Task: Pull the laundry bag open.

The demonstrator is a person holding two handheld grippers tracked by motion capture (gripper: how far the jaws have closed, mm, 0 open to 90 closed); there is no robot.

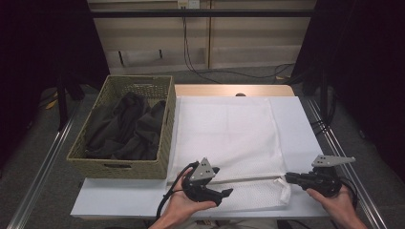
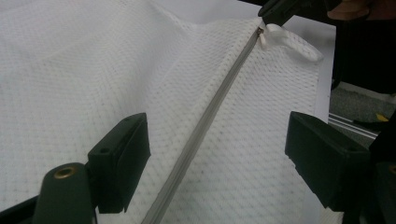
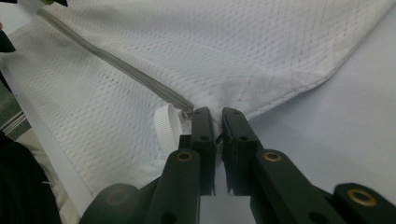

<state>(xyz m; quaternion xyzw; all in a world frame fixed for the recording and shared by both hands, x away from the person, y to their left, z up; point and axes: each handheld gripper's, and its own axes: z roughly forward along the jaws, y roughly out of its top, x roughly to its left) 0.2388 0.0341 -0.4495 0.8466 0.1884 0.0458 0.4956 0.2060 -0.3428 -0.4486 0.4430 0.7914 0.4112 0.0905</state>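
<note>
The white mesh laundry bag (image 1: 229, 138) is spread flat on the worktop (image 1: 301, 129), right of the wicker basket (image 1: 165, 143) that holds dark clothes (image 1: 126, 129). Its zipper (image 1: 248, 179) is seen running left to right along the near edge, which is folded over; that line is the long axis being worked, and its closed end points right.

The right gripper (image 3: 217, 119) is clamped on the bag's fabric just beside the zipper end, next to the white loop (image 3: 168, 123); its jaws are nearly together with mesh pinched between. The left gripper (image 2: 217, 154) is held with jaws wide apart, straddling the zipper line without touching it.

Risks are judged as follows: the thin mesh could slip out of the right pinch if tension is applied, and the bag would be dragged along the smooth worktop. The left jaws could close on loose mesh instead of the zipper, bunching the fabric.
</note>
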